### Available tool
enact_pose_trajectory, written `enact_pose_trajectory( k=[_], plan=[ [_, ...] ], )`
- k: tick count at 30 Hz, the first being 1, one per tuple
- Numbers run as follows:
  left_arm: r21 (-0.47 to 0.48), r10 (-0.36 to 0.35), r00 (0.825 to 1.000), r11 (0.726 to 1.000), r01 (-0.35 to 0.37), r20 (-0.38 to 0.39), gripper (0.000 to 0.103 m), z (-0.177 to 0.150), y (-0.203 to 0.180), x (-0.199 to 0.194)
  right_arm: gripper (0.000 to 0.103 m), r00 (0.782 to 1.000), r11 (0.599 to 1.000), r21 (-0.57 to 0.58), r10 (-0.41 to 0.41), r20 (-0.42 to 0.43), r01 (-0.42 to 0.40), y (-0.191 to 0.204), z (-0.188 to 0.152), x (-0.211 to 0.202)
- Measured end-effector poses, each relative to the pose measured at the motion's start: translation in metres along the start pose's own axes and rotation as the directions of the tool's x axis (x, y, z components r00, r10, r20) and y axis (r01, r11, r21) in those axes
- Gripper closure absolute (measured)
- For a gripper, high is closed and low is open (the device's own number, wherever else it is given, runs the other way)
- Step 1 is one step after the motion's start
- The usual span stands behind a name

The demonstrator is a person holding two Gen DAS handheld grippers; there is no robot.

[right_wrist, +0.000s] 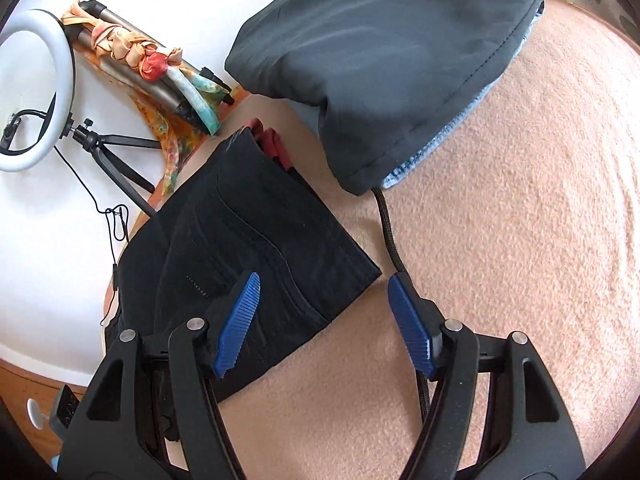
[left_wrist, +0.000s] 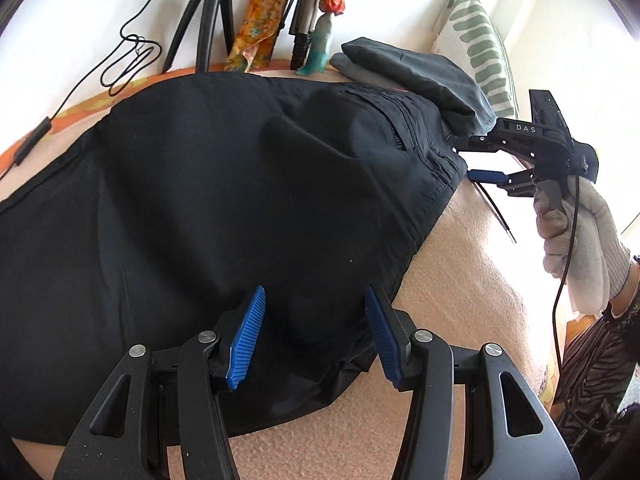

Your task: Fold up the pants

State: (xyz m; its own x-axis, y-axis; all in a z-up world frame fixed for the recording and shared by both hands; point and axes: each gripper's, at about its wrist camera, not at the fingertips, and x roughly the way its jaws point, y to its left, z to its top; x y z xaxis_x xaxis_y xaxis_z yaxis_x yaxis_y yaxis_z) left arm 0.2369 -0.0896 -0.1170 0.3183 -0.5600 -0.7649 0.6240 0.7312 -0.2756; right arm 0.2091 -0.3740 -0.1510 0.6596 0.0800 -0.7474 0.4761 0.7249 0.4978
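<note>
The black pants [left_wrist: 208, 208] lie spread on a beige blanket [left_wrist: 480, 280], waistband toward the right. My left gripper [left_wrist: 316, 312] is open, its blue pads low over the near edge of the pants, holding nothing. My right gripper [left_wrist: 464, 160] shows in the left wrist view at the waistband corner, open, held by a gloved hand [left_wrist: 576, 236]. In the right wrist view the right gripper [right_wrist: 324, 300] is open just above the waistband corner of the pants [right_wrist: 256, 248]; the left pad is over the cloth, the right pad over the blanket [right_wrist: 520, 240].
A folded dark grey garment [right_wrist: 380, 60] lies on a light blue one [right_wrist: 440, 140] beyond the waistband. A black drawstring cord [right_wrist: 390, 232] runs between the pads. A ring light on a tripod [right_wrist: 32, 92], cables and a patterned pillow [left_wrist: 476, 40] stand at the edges.
</note>
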Motion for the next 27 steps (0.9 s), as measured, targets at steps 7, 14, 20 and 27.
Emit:
enact_pose_trajectory(
  k=[7,14,20,27],
  plan=[
    [0.013,0.023,1.000,1.000,-0.023,-0.006,0.052,-0.002,-0.002,-0.002,0.085,1.000,1.000,-0.005,0.022,-0.002,-0.022,-0.001,0.005,0.007],
    [0.020,0.025,1.000,0.999,-0.025,-0.006,0.052,-0.001,-0.002,0.003,0.095,0.982,0.971,-0.178,0.175,0.074,-0.160,0.049,0.004,-0.065],
    [0.028,0.019,1.000,0.999,-0.019,-0.012,0.052,0.000,-0.002,0.002,0.099,0.998,0.986,-0.163,-0.018,0.067,0.029,0.014,0.006,-0.049],
    [0.009,0.039,0.999,0.999,-0.039,0.003,0.052,-0.004,0.000,-0.009,0.095,0.982,0.953,-0.242,-0.161,0.102,0.181,0.014,0.010,-0.040]
  ],
)
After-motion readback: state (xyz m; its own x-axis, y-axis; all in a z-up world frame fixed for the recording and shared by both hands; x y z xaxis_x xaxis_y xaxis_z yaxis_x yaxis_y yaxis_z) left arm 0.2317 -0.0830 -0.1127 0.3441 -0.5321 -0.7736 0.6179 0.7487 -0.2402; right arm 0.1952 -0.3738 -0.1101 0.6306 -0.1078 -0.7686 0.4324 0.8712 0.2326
